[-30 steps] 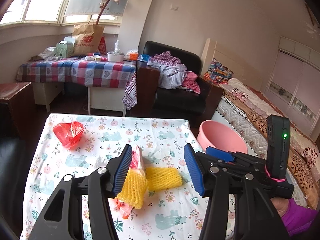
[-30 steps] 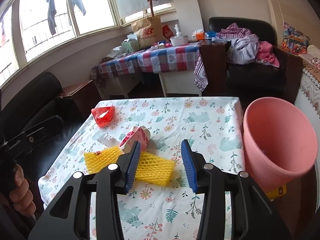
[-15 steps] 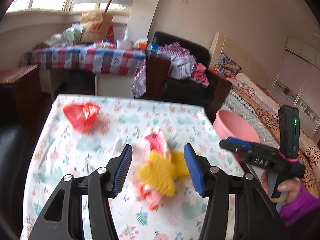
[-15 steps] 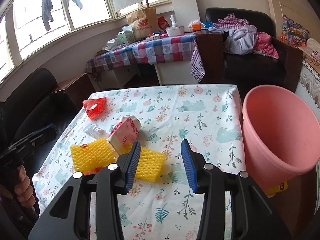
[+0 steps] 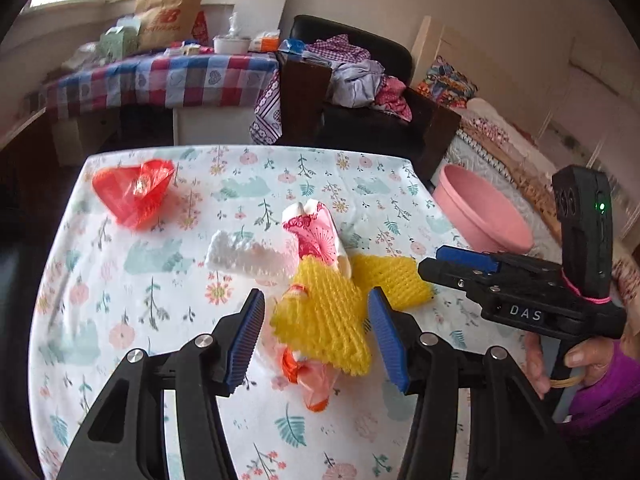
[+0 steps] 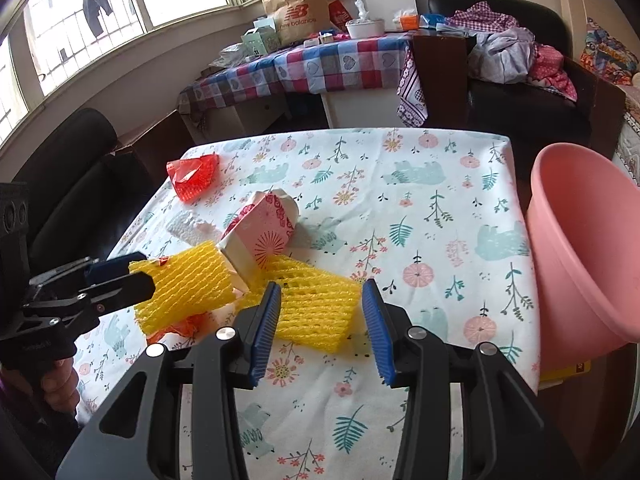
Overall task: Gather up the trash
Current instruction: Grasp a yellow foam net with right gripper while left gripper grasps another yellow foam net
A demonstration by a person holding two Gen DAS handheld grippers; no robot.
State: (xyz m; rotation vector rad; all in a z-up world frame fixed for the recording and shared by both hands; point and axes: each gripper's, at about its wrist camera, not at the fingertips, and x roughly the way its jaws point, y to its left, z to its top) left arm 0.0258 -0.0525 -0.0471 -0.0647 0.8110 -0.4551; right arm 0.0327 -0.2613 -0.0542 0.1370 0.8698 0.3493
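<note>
above yellow foam nets [image 5: 320,320], parted left gripper [image 5: 316,330]

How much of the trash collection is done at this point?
Nothing looks collected yet: the visible part of the pink bin shows no trash. In hand: both grippers are open, each framing a yellow foam net, the left gripper one and the right gripper the other; neither is gripped. Left on the table: both nets, the pink carton, white foam, red wrapper and orange bag.
</note>
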